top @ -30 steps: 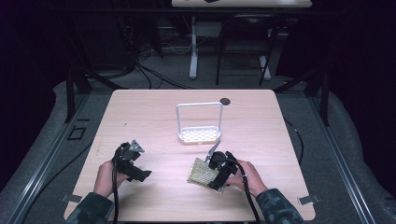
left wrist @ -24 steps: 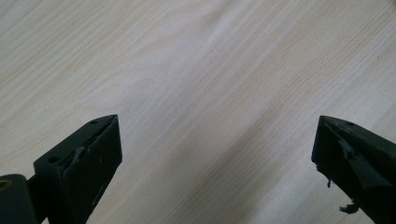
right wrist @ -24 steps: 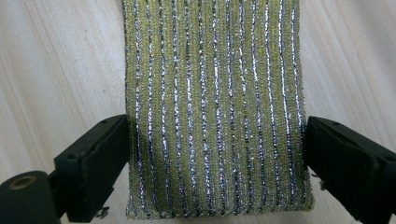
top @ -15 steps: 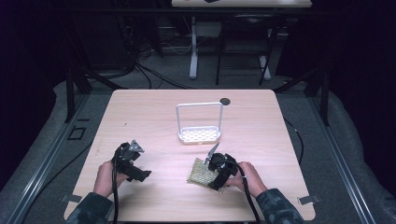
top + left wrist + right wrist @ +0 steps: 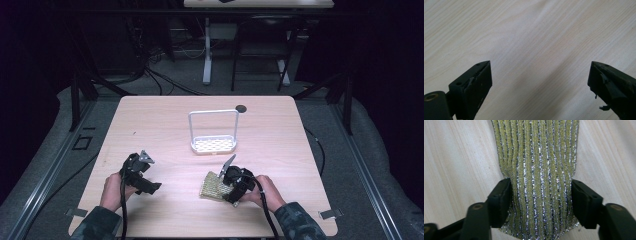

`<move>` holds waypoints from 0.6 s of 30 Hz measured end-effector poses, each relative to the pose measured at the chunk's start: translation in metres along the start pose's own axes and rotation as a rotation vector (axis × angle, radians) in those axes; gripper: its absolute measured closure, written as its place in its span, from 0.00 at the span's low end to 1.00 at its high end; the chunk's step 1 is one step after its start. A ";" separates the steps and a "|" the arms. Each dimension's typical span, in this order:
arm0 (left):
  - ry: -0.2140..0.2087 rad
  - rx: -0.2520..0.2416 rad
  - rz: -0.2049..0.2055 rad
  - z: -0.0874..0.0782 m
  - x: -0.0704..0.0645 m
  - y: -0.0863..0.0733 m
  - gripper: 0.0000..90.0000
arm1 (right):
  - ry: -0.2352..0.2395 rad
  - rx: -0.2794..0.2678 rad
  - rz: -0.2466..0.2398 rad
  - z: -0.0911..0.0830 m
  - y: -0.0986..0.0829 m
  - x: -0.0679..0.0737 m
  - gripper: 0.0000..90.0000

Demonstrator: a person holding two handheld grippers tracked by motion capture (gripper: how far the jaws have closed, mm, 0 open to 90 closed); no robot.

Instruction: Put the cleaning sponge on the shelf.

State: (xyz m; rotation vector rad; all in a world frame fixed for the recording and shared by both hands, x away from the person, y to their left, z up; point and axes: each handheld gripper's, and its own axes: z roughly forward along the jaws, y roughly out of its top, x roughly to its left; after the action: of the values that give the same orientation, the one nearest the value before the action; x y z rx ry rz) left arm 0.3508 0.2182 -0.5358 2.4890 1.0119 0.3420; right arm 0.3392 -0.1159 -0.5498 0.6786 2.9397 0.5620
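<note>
While right gripper (image 5: 540, 192) jaws pinch the sponge (image 5: 536, 170) by its edges for lifting, left gripper (image 5: 539, 75) idles lower left, jaws wide.

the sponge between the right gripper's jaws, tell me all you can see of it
The scouring sponge is a yellow-green pad of knit-looking fabric shot through with lengthwise silver glittery threads. It looks soft, its sides pinched slightly inward where the right gripper has one black jaw against each side. In the high view it sits at the table's near edge, one edge seemingly lifted, in front of the white rack.
</note>
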 end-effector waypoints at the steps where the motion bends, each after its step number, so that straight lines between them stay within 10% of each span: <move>1: 0.002 -0.004 -0.004 0.000 0.000 0.000 0.06 | -0.004 0.001 -0.002 -0.001 0.000 0.000 0.45; 18: 0.005 -0.008 -0.012 -0.002 0.003 -0.002 0.07 | -0.059 -0.054 0.022 -0.014 -0.002 0.000 0.48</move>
State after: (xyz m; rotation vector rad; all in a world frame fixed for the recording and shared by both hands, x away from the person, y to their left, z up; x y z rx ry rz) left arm 0.3507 0.2223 -0.5350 2.4751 1.0251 0.3482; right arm 0.3360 -0.1218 -0.5379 0.7101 2.8547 0.6102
